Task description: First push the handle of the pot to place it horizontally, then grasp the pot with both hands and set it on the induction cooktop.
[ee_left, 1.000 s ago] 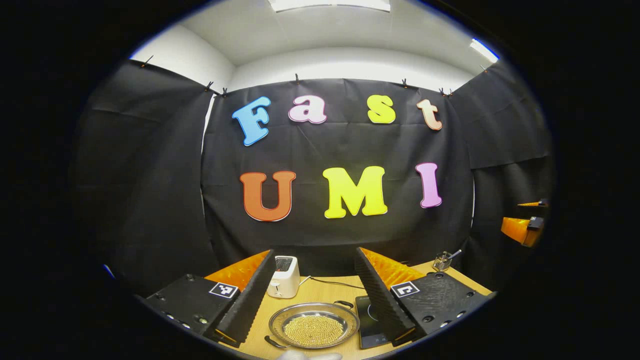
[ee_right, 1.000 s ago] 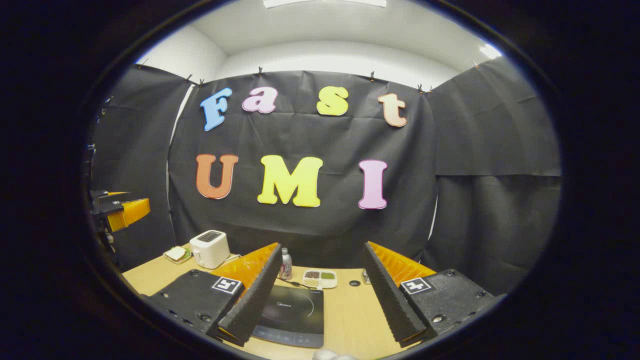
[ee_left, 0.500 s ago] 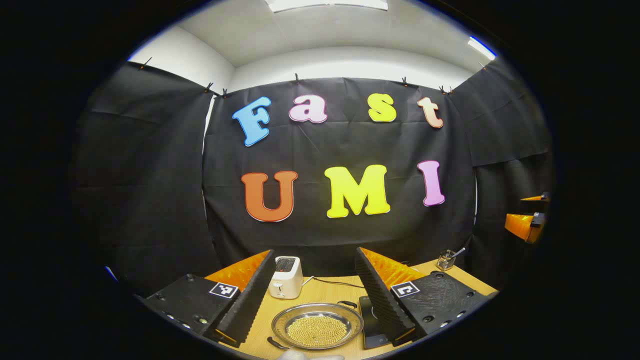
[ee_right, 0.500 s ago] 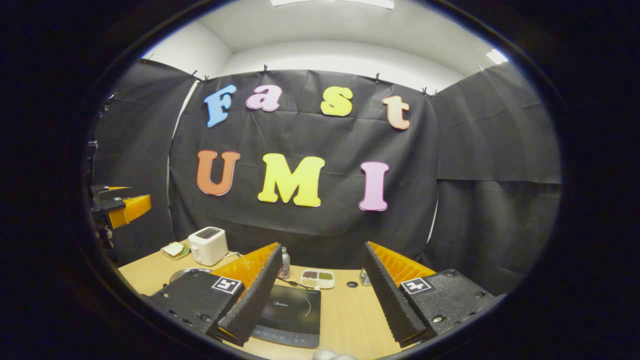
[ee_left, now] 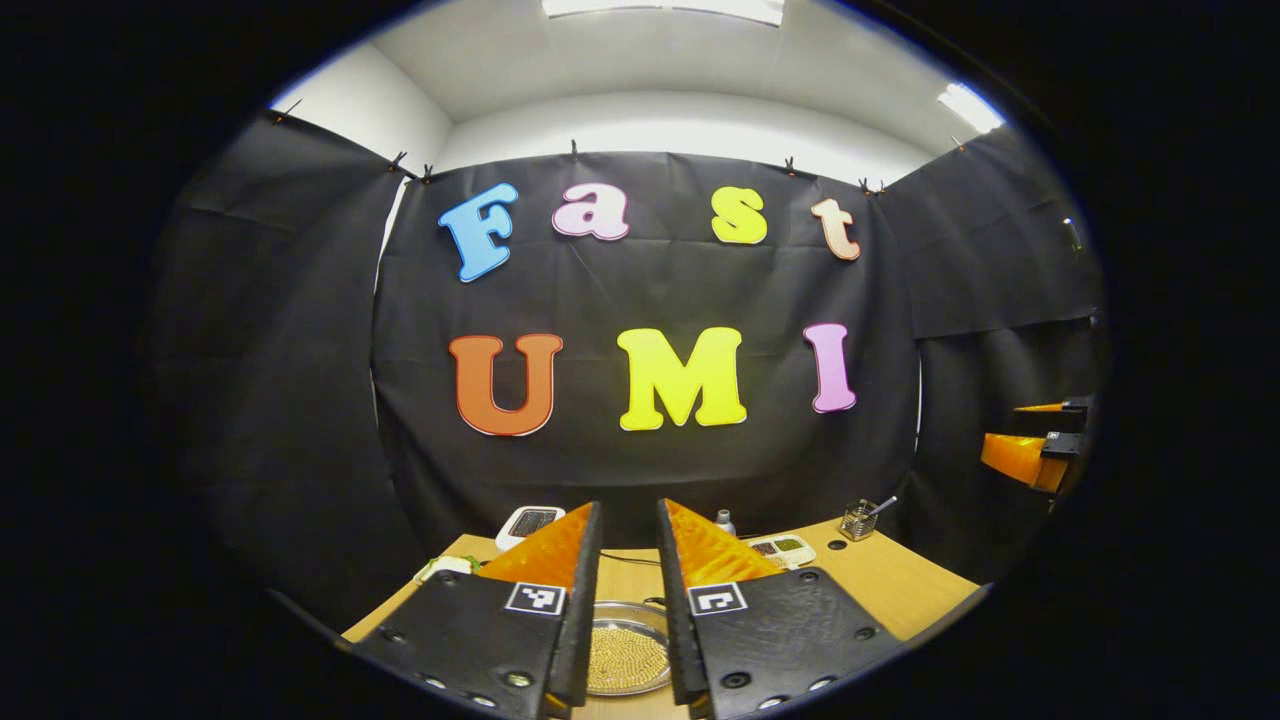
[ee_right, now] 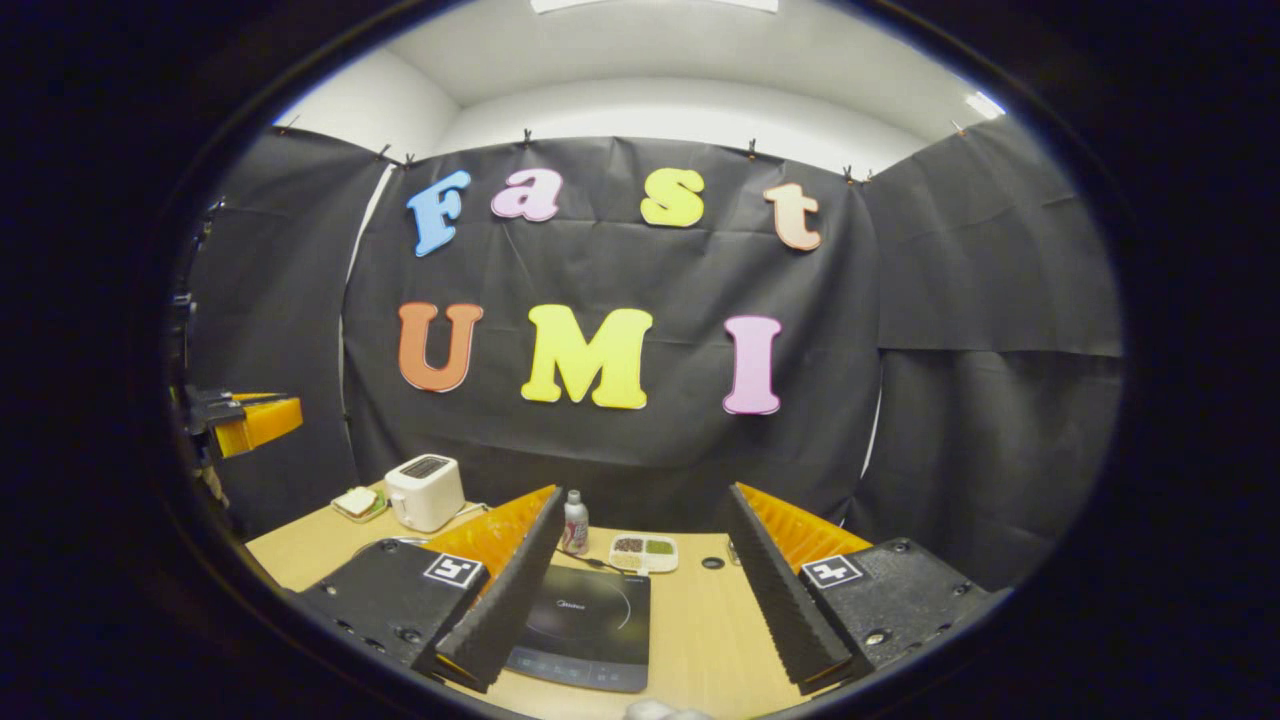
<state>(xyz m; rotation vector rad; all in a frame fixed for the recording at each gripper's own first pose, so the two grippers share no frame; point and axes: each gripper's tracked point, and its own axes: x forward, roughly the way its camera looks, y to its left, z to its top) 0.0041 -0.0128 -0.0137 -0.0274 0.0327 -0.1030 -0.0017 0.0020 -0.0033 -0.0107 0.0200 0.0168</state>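
The pot is a shallow steel pan holding small golden grains; it sits on the wooden table, seen through the slit between my left gripper's fingers. My left gripper hovers above it with its fingers drawn close, a narrow gap between them and nothing in it. The black induction cooktop lies flat on the table below my right gripper, which stands open and empty. The right gripper also shows far off at the right edge of the left gripper view, and the left gripper at the left edge of the right gripper view.
A white toaster and a sandwich on a small plate stand at the back left. A small bottle and a divided snack dish sit behind the cooktop. A wire utensil holder stands at the back right.
My left gripper's fingers have closed from wide apart to a narrow gap, and its view has swung so the pot sits centred between them. The right gripper has barely moved.
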